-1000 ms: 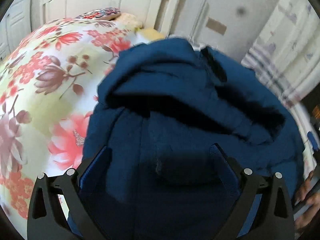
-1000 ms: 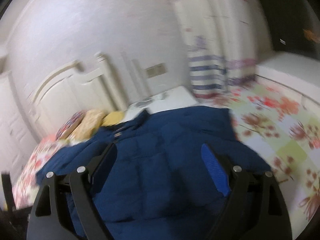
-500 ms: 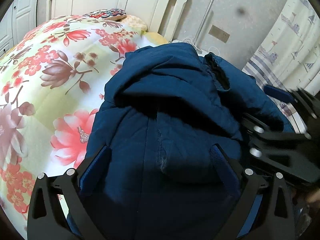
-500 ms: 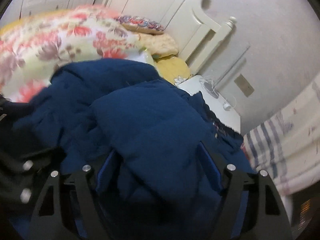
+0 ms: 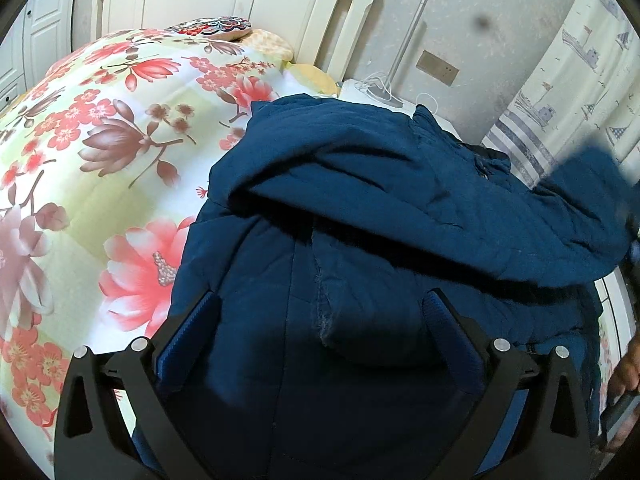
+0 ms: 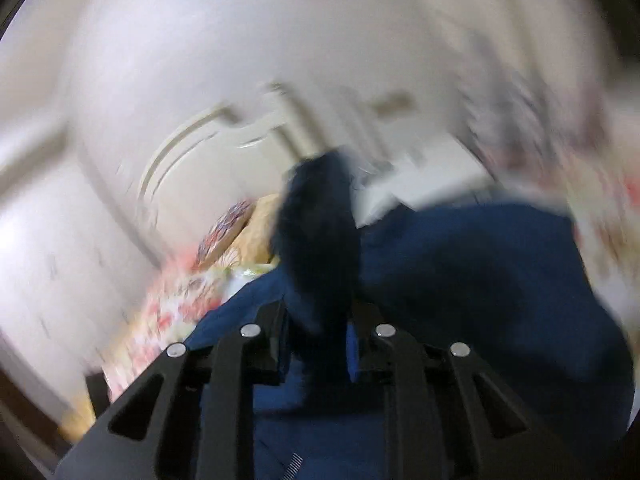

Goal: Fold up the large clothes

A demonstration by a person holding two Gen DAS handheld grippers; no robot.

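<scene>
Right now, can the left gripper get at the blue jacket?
Probably yes: the left gripper is open with the blue jacket lying directly between and ahead of its fingers on the floral quilt; nothing blocks it.

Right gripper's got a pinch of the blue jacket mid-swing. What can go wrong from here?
1. The right gripper holds only a narrow bunch of the blue jacket; the fast, blurred swing could pull it free.
2. The left gripper is open, so the bulk may drag across the floral quilt, undoing the fold.

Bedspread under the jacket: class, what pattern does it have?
The bedspread has a floral print, pink and red flowers on white and pale green, clearest in the left wrist view.
</scene>
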